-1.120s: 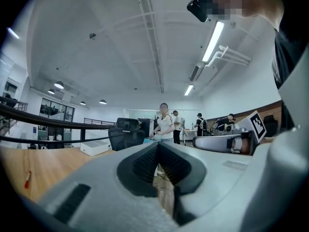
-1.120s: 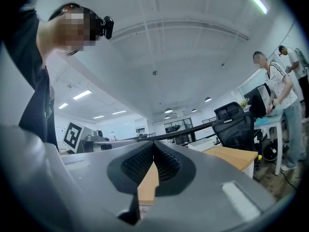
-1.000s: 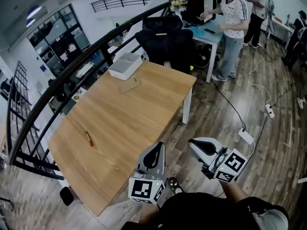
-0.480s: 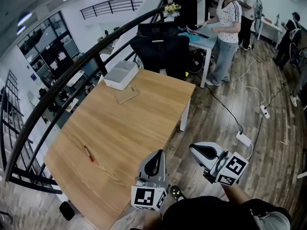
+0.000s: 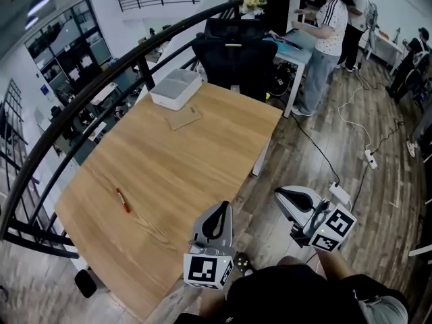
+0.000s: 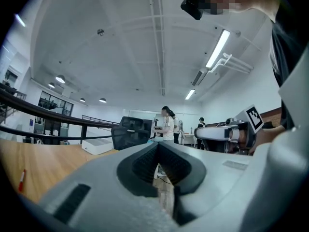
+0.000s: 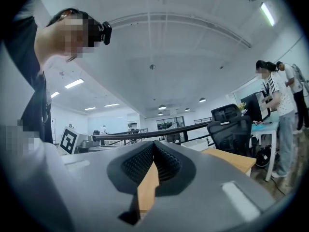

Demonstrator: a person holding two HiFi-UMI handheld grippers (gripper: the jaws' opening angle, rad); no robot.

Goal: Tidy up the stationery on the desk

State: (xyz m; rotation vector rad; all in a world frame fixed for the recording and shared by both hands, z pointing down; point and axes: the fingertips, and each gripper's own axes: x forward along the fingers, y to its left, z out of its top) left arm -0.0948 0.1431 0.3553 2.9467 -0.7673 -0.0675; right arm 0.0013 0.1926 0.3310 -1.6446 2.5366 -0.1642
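Both sets of jaws are closed, with nothing between them. The left gripper (image 5: 218,213) is at the near edge of the desk (image 5: 196,160). The right gripper (image 5: 289,198) is off the desk, to the right. The red pen (image 5: 123,200) lies left of the left gripper, which is the nearer one, with its long axis running near-to-far. The white box (image 5: 175,88) and brown card (image 5: 183,119) lie far. No obstruction is apparent.

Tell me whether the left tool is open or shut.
Shut. The left tool has its pads pressed together at the tip, nothing between them.

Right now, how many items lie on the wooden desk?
3. A white rectangular box at the far corner; a flat tan card lying beside it; a thin red pen near the left edge. Tiny items could escape the view.
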